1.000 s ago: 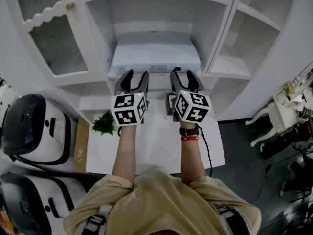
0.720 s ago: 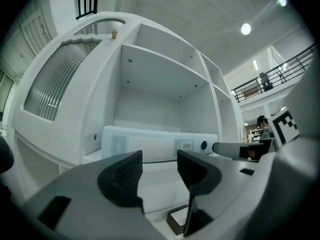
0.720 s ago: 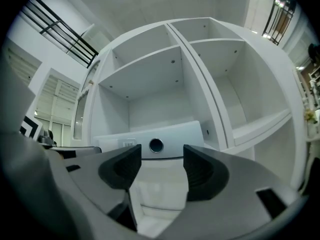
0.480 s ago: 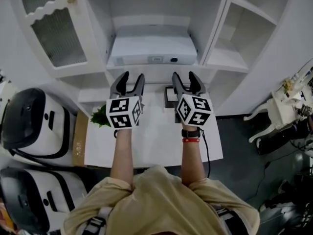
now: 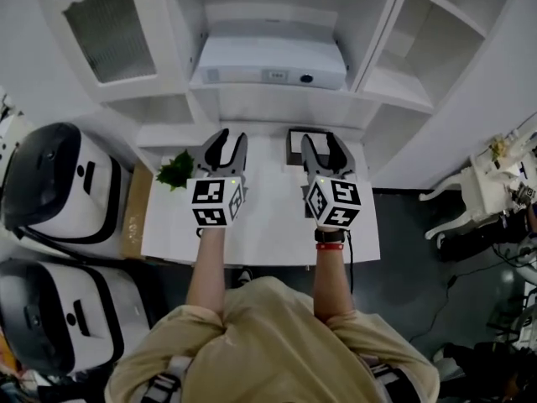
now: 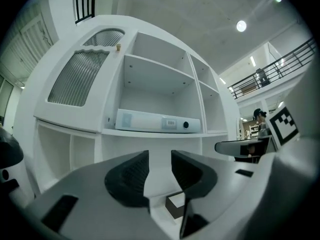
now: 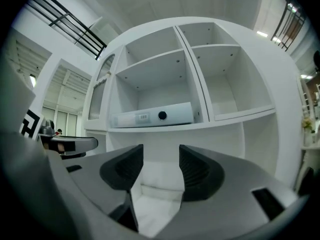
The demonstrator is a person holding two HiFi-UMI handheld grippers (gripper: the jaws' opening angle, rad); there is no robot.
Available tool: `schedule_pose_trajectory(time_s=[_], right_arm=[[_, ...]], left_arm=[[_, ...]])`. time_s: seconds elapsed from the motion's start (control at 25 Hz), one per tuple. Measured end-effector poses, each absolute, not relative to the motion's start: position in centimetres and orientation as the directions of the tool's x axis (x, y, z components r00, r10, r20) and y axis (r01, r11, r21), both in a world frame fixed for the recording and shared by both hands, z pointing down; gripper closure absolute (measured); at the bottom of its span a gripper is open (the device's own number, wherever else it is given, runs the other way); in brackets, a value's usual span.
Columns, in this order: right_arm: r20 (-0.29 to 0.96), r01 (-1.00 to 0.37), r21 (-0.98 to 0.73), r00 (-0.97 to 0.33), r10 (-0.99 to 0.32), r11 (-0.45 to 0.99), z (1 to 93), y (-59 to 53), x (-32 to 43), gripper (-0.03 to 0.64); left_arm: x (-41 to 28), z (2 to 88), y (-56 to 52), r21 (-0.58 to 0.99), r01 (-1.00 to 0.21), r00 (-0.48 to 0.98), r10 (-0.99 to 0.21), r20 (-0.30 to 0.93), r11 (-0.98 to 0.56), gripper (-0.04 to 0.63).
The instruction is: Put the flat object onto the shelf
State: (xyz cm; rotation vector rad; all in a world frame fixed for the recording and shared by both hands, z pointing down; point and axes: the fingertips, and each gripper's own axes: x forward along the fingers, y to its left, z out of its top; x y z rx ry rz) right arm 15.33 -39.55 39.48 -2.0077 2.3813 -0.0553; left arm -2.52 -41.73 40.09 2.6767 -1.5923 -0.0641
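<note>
- Binder [image 5: 270,61] lies flat in the middle bay of the shelf [image 5: 277,99], well apart from both grippers.
- Left gripper [image 5: 226,143] and right gripper [image 5: 325,146]: jaws apart, just been closing, nothing between them.
- Only the head view shows the plant [image 5: 176,170] at the left edge of the table [image 5: 268,225].
- Left gripper view shows a dark box [image 6: 175,205] past its jaws. Right gripper view shows white tabletop there.
</note>
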Motion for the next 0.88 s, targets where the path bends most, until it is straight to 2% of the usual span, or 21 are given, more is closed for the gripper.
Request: schedule_pose_trajectory(time_s=[0.08, 0.24, 0.6, 0.88], right_arm=[[0.025, -0.985, -0.028, -0.172, -0.985, 0.172, 40.7, -38.9, 15.3, 0.383], [0.056, -0.986, -0.012, -0.167, -0.984, 0.166, 42.8, -37.9, 15.3, 0.435], [0.064, -0.993, -0.019, -0.117, -0.991, 0.116, 47.4, -35.5, 15.8, 0.525], [0.085, -0.997, -0.012, -0.08, -0.993, 0.079, 50.2, -34.7, 16.6, 0.553]], left_arm=[[-2.7, 41.2, -41.0, 0.032, -0.882, 0.47, -0.883, -0.017, -0.47, 0.451], [-3.6, 43.8, -39.9, 0.026, -0.894, 0.447, -0.894, 0.011, -0.447, 0.479], [-5.1, 47.3, -38.0, 0.045, -0.909, 0.416, -0.909, 0.035, -0.414, 0.529], [-6.4, 50.5, -36.8, -0.02, -0.936, 0.352, -0.936, 0.032, -0.352, 0.571]])
